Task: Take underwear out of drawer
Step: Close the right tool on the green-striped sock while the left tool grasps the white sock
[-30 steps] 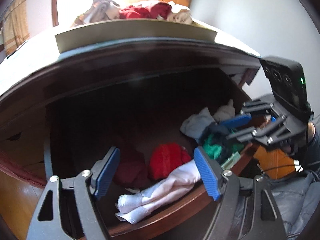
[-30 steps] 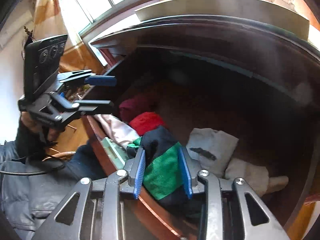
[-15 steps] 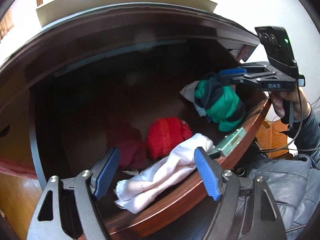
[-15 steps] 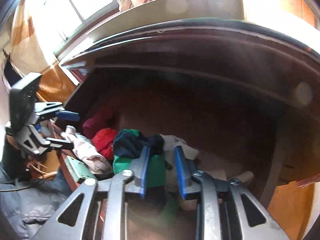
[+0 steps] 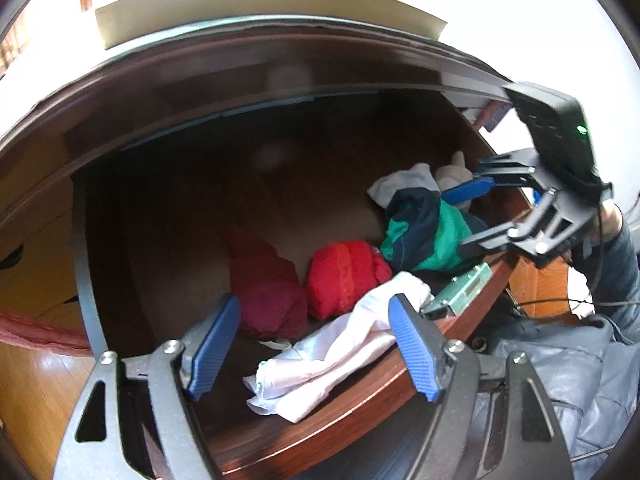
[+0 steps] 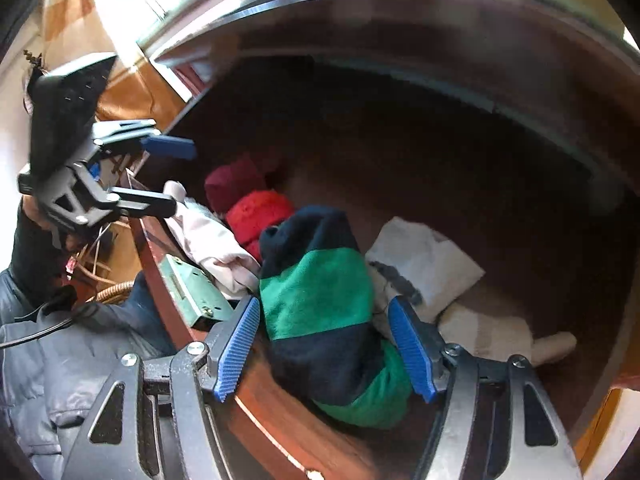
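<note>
The dark wooden drawer [image 5: 360, 420] stands open with clothes inside. Green and navy underwear [image 6: 320, 312] lies at the drawer's front edge, between the spread jaws of my right gripper [image 6: 324, 348], which is open and not holding it; it also shows in the left wrist view [image 5: 424, 232]. My left gripper [image 5: 316, 348] is open and empty over a pale pink garment [image 5: 332, 356] draped on the front edge. Red [image 5: 344, 276] and maroon [image 5: 264, 288] bundles lie behind it.
A white folded cloth [image 6: 424, 264] and a cream piece [image 6: 492, 332] lie at the drawer's right. A green metal lock plate [image 6: 192, 292] sits on the front edge. A tray with clothes [image 5: 256, 4] stands on top of the dresser. A grey jacket [image 5: 560, 392] is below.
My right gripper was shut on the green and navy underwear and held it up; now its jaws are open and the underwear lies on the drawer's front edge. The left gripper has barely moved.
</note>
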